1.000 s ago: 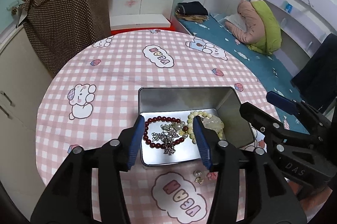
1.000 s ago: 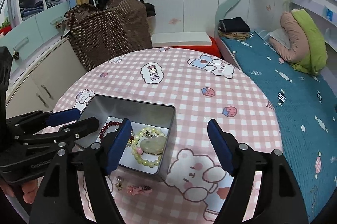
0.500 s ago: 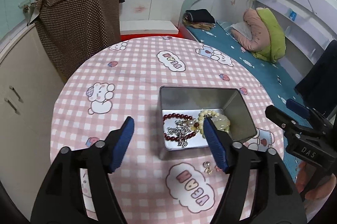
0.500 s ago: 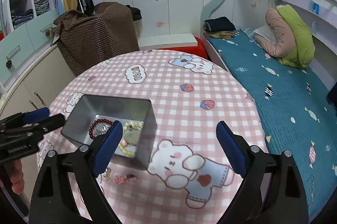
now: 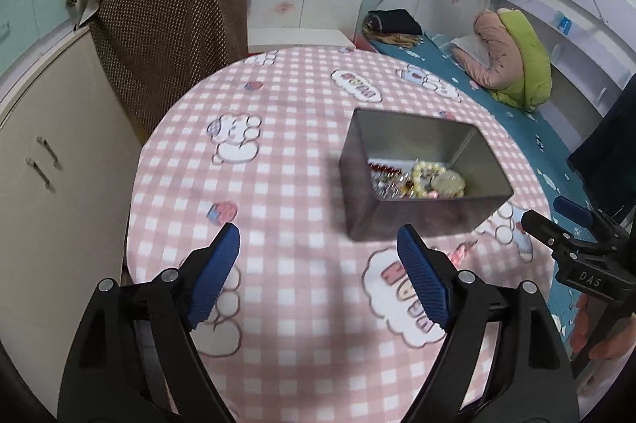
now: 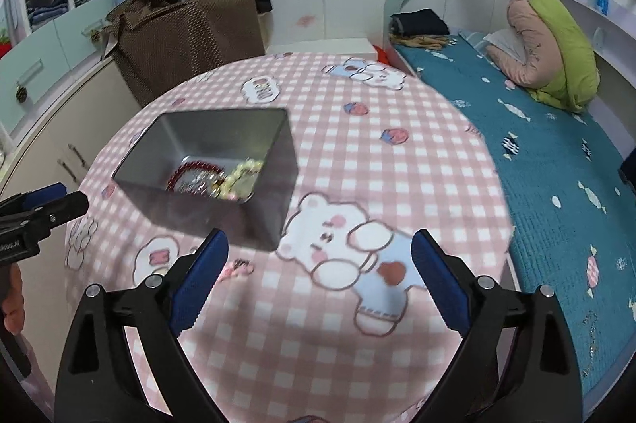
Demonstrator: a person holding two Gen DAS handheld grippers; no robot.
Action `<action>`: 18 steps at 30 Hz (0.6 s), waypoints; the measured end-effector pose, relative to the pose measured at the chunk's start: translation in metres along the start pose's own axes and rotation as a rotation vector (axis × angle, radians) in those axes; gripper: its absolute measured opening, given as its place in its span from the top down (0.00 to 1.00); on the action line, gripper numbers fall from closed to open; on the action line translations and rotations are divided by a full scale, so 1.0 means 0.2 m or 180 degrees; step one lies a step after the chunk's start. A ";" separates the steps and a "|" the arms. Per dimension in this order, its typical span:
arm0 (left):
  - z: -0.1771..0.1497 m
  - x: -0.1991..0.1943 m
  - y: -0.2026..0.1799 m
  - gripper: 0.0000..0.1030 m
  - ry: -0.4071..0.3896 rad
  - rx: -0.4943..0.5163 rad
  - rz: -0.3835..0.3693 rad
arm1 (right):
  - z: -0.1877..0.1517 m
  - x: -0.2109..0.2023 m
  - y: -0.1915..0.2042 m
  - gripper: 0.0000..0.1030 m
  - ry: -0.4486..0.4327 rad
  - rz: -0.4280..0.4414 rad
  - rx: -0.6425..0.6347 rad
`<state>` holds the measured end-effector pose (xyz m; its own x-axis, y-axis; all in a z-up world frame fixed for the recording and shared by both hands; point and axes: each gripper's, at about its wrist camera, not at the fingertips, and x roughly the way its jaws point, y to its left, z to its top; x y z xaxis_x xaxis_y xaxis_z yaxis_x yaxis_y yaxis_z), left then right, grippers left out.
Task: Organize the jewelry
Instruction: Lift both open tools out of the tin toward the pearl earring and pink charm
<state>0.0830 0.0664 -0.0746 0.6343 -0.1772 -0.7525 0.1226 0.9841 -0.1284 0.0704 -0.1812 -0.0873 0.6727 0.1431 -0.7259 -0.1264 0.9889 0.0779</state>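
We hold our left gripper above the pink checked worktop with its fingers spread wide; they have just been opening, nothing lies between them and they touch nothing. Our right gripper hangs over the near part of the worktop with its fingers spread about as wide, bare cloth showing in the gap; those too have just been opening, and they hold nothing. The tin stands on the worktop, ahead and to the right of the left fingers, ahead and to the left of the right ones, apart from both. Inside it lie a dark red bracelet, a pale bead bracelet and some silvery pieces, blurred. A small pink piece lies on the cloth just in front of the tin, close beside the right gripper's left finger; whether they touch we cannot tell.
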 end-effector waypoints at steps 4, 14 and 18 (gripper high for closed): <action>-0.06 0.02 0.02 0.20 0.0077 -0.0003 -0.0005 | -0.04 0.02 0.07 0.13 0.0019 0.0076 -0.0149; -0.16 0.03 0.03 0.20 0.0005 0.0021 0.0040 | -0.09 0.15 0.21 0.34 0.0193 0.0252 -0.0424; -0.16 0.03 0.02 0.20 -0.0062 0.0026 -0.0032 | -0.09 0.20 0.24 0.46 0.0259 0.0307 -0.0462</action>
<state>0.0628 0.0688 -0.1008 0.6476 -0.1875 -0.7385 0.1352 0.9822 -0.1307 0.0772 -0.1285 -0.1245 0.5920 0.2275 -0.7732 -0.2953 0.9539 0.0546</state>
